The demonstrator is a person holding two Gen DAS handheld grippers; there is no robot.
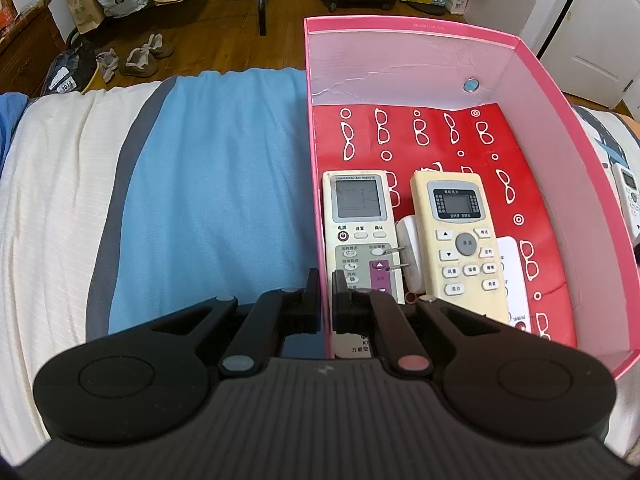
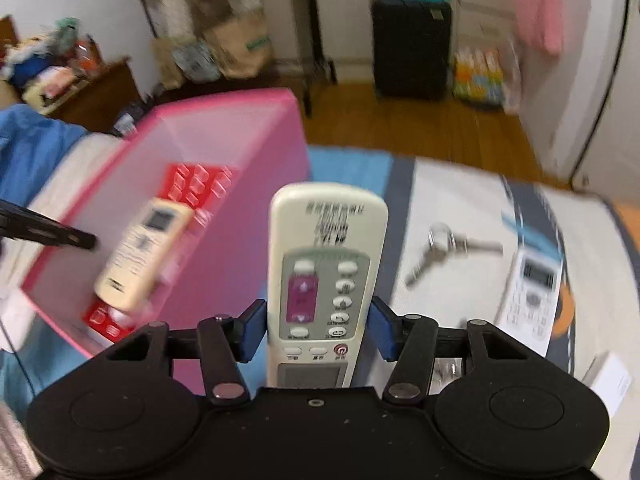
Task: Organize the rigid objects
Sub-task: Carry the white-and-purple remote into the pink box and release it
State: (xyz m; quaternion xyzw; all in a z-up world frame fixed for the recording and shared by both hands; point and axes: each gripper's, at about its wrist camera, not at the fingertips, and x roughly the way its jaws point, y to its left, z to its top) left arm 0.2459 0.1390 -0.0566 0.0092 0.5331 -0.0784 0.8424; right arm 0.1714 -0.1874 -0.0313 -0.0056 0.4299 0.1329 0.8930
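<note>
Through the left wrist camera I see my left gripper point(image 1: 325, 280) with its fingers drawn narrow, pinching the near left wall of the pink box point(image 1: 536, 60), one finger outside and one inside. The box sits on a bed covered by a blue blanket point(image 1: 216, 184) and a cream quilt point(image 1: 60, 184). Inside it, on a red sheet printed with white glasses point(image 1: 420, 136), a white universal remote point(image 1: 356, 220) lies along the left wall and a yellowish remote point(image 1: 460, 236) lies just beside it to the right, with a white plug adapter point(image 1: 408, 248) between and partly under them. Another white remote point(image 1: 628, 196) peeks in outside the right wall. Through the right wrist camera, which is blurred, my right gripper point(image 2: 318, 328) has a white remote with a purple panel point(image 2: 326, 280) standing between its blue pads point(image 2: 254, 328); the left pad touches the remote's side, and I cannot tell whether the right one does. The box is to the left, showing the yellowish remote inside. On the bedding to the right lie a bunch of keys point(image 2: 444, 248) and, further right, a white remote point(image 2: 532, 292), well apart from the gripper.
</note>
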